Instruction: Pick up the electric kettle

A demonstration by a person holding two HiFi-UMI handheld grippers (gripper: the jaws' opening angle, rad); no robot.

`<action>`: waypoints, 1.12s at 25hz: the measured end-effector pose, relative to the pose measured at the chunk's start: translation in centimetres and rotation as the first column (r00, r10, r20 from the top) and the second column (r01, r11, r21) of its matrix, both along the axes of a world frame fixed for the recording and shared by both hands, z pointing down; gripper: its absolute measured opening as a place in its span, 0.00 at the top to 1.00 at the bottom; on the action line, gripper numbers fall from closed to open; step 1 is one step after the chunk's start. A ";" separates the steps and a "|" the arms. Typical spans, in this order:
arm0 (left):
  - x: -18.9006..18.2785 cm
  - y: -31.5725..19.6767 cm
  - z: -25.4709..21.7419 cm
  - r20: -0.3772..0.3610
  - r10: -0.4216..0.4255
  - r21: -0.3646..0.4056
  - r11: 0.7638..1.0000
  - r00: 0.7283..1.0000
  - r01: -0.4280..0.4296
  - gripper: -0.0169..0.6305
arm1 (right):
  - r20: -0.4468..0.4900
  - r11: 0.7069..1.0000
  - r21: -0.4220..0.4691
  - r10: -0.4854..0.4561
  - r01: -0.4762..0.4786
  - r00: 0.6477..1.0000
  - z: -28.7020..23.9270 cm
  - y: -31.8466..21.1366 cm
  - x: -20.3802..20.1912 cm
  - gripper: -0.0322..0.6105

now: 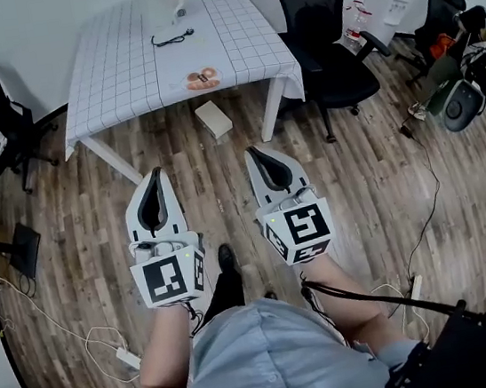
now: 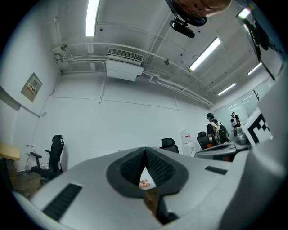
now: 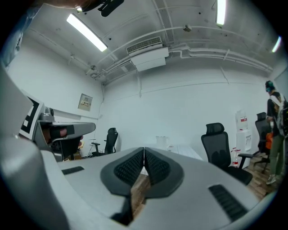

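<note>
standing short of the table (image 1: 119, 80), the person held both grippers out ahead. the left gripper (image 1: 153, 179) had its jaws pressed together on nothing. the right gripper (image 1: 257, 155) was the same, tips touching, empty. the kettle (image 1: 173, 1) stood well beyond both pairs of jaws, on the table's far end.

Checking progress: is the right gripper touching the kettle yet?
Apart. Right gripper view shows the kettle far off on the table, beyond the shut right gripper.
</note>
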State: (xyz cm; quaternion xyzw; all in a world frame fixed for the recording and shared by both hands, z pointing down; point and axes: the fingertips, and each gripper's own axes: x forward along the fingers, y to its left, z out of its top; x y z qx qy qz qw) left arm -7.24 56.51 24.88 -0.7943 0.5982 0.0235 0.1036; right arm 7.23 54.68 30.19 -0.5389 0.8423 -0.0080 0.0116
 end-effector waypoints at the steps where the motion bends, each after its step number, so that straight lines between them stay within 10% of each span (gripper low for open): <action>1: -0.2 -1.5 -0.3 0.000 0.008 0.006 1.000 1.000 -0.008 0.98 | 0.007 1.000 0.001 0.001 -0.001 1.000 -0.4 -1.5 -0.3 0.95; 12: -4.1 -14.9 -4.0 0.007 0.054 0.088 0.995 0.999 -0.054 0.97 | 0.007 0.998 0.059 0.012 -0.013 1.000 -4.6 -15.1 -5.0 0.95; 28: -1.8 -26.9 0.0 0.031 0.063 0.000 0.998 0.998 -0.063 0.97 | -0.012 0.999 0.031 0.042 -0.042 0.999 -1.9 -26.6 -2.9 0.95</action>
